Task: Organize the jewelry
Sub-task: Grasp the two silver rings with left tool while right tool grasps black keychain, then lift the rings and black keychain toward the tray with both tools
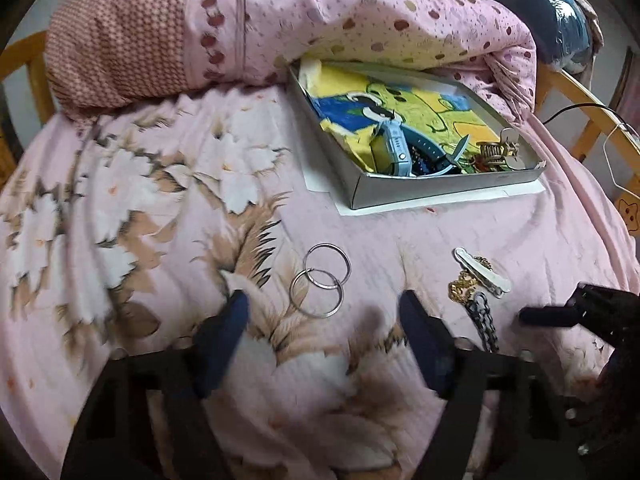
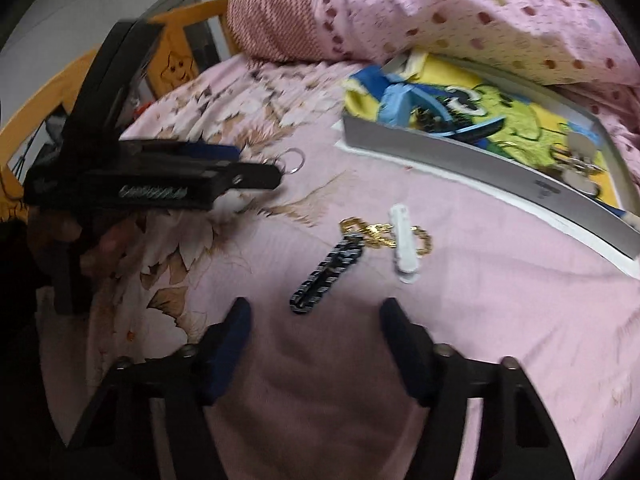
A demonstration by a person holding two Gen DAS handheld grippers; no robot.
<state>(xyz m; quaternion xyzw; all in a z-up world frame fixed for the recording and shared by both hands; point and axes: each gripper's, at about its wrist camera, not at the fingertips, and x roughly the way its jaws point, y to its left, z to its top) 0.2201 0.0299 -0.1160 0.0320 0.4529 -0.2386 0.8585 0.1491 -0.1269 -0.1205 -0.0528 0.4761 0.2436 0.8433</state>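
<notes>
Two silver rings (image 1: 320, 280) lie overlapping on the pink floral bedsheet, just ahead of my open left gripper (image 1: 324, 304), whose blue fingertips straddle empty sheet. A white hair clip (image 1: 482, 271), a gold chain (image 1: 462, 285) and a dark braided band (image 1: 486, 320) lie to its right. In the right wrist view the same braided band (image 2: 326, 276), gold chain (image 2: 372, 232) and white clip (image 2: 404, 242) sit just beyond my open right gripper (image 2: 314, 310). A grey box (image 1: 440, 186) with a yellow cartoon lining holds a blue watch (image 1: 394, 148) and gold pieces (image 1: 494, 154).
A folded pink dotted quilt (image 1: 360, 12) and a checked pillow (image 1: 116, 36) lie behind the box. A wooden bed rail (image 2: 52, 96) runs along the edges. The left gripper (image 2: 160, 184), held by a hand, shows at the left in the right wrist view. A wire hanger (image 1: 618, 156) hangs right.
</notes>
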